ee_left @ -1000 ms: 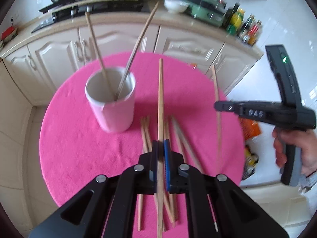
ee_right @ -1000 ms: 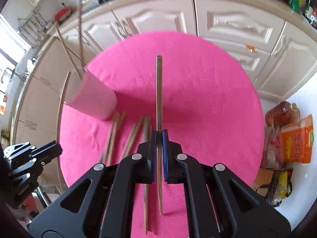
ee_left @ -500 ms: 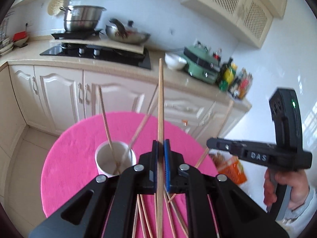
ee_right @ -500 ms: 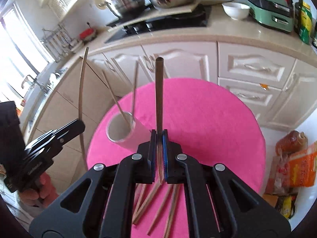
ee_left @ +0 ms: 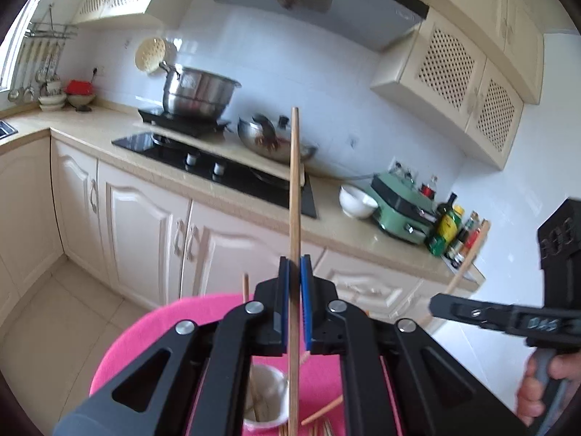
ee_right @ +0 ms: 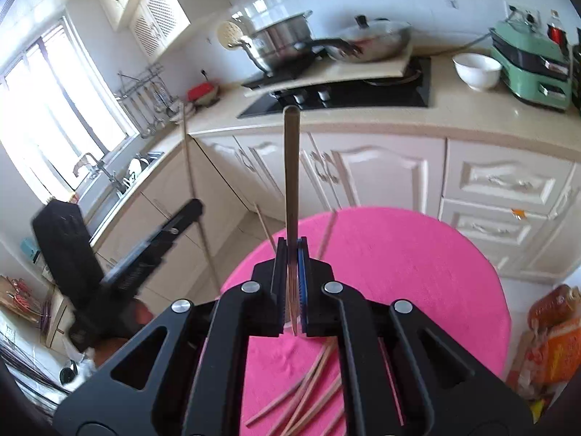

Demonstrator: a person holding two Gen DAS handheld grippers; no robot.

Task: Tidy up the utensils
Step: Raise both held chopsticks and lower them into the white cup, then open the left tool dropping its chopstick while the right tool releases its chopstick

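Note:
My left gripper (ee_left: 294, 265) is shut on a pale wooden chopstick (ee_left: 294, 181) that points up past the stove. Below it stands a white cup (ee_left: 270, 378) with chopsticks inside, on the pink round table (ee_left: 152, 327). My right gripper (ee_right: 291, 245) is shut on a darker chopstick (ee_right: 291, 167), held above the table (ee_right: 417, 254). Several loose chopsticks (ee_right: 308, 381) lie on the cloth under it. The cup is hidden there; two stick ends (ee_right: 265, 229) show above it. Each view shows the other gripper (ee_left: 472, 312) (ee_right: 174, 225) off to the side, holding its stick.
Behind the table runs a counter (ee_left: 341, 232) with a stove, a steel pot (ee_left: 198, 94), a wok (ee_left: 272, 140), a white bowl (ee_right: 475, 69), a green appliance (ee_right: 526, 65) and bottles (ee_left: 450, 229). Cream cabinets stand below. Bags (ee_right: 552, 334) sit on the floor at the right.
Both grippers have risen and tipped upward with their chopsticks still clamped. The views swung from the table top to the kitchen counter and wall.

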